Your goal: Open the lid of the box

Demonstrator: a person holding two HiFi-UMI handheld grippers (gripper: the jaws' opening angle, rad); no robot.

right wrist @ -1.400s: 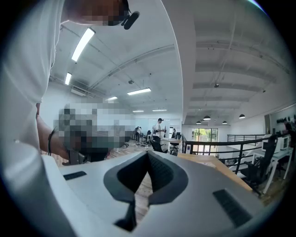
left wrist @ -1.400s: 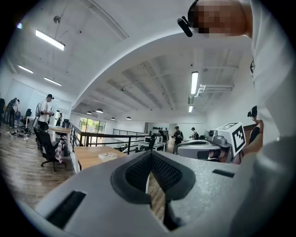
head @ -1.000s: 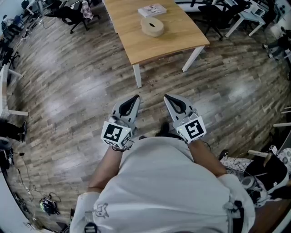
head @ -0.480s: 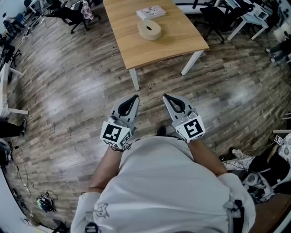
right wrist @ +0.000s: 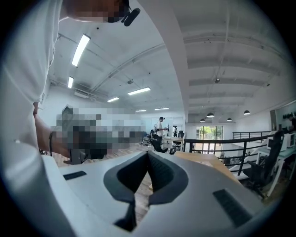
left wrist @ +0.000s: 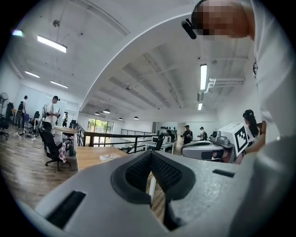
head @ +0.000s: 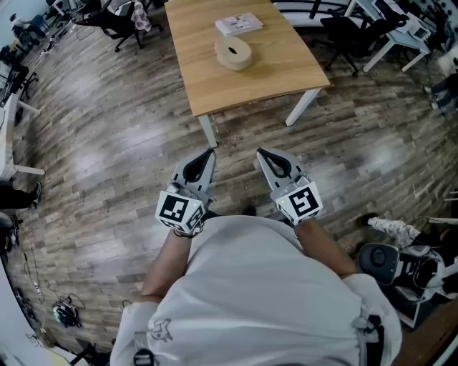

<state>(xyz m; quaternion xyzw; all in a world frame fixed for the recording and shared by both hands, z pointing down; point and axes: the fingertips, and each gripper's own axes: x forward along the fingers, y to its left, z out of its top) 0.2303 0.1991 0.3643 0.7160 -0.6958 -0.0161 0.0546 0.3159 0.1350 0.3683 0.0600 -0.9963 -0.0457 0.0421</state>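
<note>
A round beige box (head: 233, 53) with a flat lid stands on a light wooden table (head: 215, 82) far ahead in the head view. A flat white booklet-like item (head: 238, 24) lies just behind it. My left gripper (head: 210, 152) and right gripper (head: 260, 153) are held side by side in front of my body, above the wood floor and well short of the table. Both point towards it. In the left gripper view the left gripper's (left wrist: 151, 155) dark pads meet with nothing between them. The right gripper (right wrist: 148, 155) is likewise shut and empty in its own view.
The table's white legs (head: 208, 131) stand between me and the box. Black office chairs (head: 118, 21) sit at the far left, more desks and chairs (head: 372, 28) at the far right. Bags and gear (head: 390, 261) lie on the floor at my right, cables (head: 61, 312) at lower left.
The table and box have drawn nearer and shifted slightly in view as I walk forward. Both grippers keep the same shut pose in front of my body.
</note>
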